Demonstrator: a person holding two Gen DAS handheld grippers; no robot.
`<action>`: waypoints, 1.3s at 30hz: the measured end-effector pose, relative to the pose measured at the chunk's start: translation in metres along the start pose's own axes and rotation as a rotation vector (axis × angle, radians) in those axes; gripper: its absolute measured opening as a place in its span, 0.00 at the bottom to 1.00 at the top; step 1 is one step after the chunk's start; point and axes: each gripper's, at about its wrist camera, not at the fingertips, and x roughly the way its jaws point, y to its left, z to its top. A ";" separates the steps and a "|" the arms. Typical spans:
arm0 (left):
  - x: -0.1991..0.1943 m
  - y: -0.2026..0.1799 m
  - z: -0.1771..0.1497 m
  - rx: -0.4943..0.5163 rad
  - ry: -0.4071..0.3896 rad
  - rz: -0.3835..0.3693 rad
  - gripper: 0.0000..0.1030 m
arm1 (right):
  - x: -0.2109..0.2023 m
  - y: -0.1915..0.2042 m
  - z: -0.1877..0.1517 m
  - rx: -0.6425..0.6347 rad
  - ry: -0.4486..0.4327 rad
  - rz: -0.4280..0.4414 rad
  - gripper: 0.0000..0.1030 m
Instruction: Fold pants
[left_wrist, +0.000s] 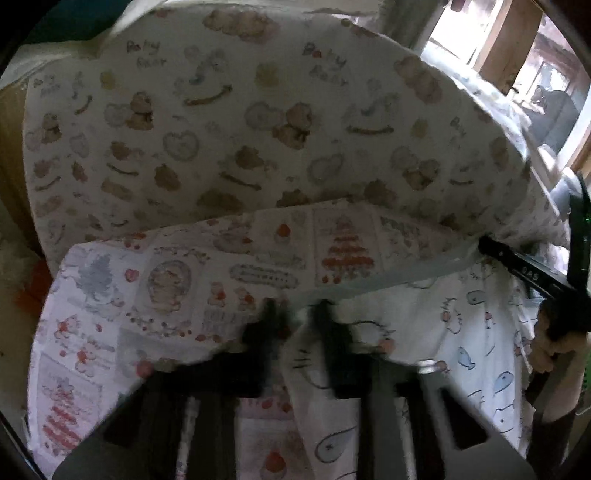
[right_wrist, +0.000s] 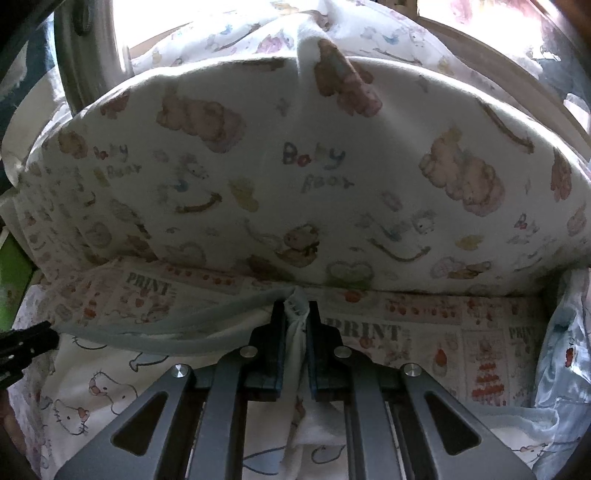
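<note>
We work over a bed (left_wrist: 229, 110) spread with a cream sheet printed with bears and "Baby Bear", and a bright window (left_wrist: 491, 40) stands beyond its far right corner. Our left gripper (left_wrist: 295, 314) points steeply down, blurred, its jaws drawn together on the edge of the pants (left_wrist: 177, 280), where the fabric bunches between the dark fingers. Our right gripper (right_wrist: 296, 314) tilts down as well and is clamped on a gathered fold of the pale blue hem, which squeezes up between its pads; in the left view the same tool shows as a black bar at the right edge, with a hand (left_wrist: 550, 347) wrapped round its handle. The pants are white with red cake and strawberry panels and the word "PRINT", and they lie in a band across the near part of the bed, one edge turned over to show the pale lining. Under them, nearest us, lies a white cloth (right_wrist: 92, 387) drawn with cats and blue fish. The bear sheet beyond the pants lies flat and bare up to the far edge. At the right a crumpled blue fabric (right_wrist: 561, 354) crowds the end of the pants.
</note>
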 end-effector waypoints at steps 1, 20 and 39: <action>-0.001 0.000 0.000 -0.006 -0.004 -0.017 0.04 | 0.000 -0.001 0.000 0.008 -0.010 0.007 0.09; -0.028 0.023 0.008 -0.020 -0.162 0.408 0.03 | -0.028 0.027 0.003 -0.111 -0.089 0.117 0.34; -0.037 -0.058 -0.014 0.212 -0.083 0.211 0.56 | -0.179 -0.106 -0.020 0.026 -0.385 0.009 0.62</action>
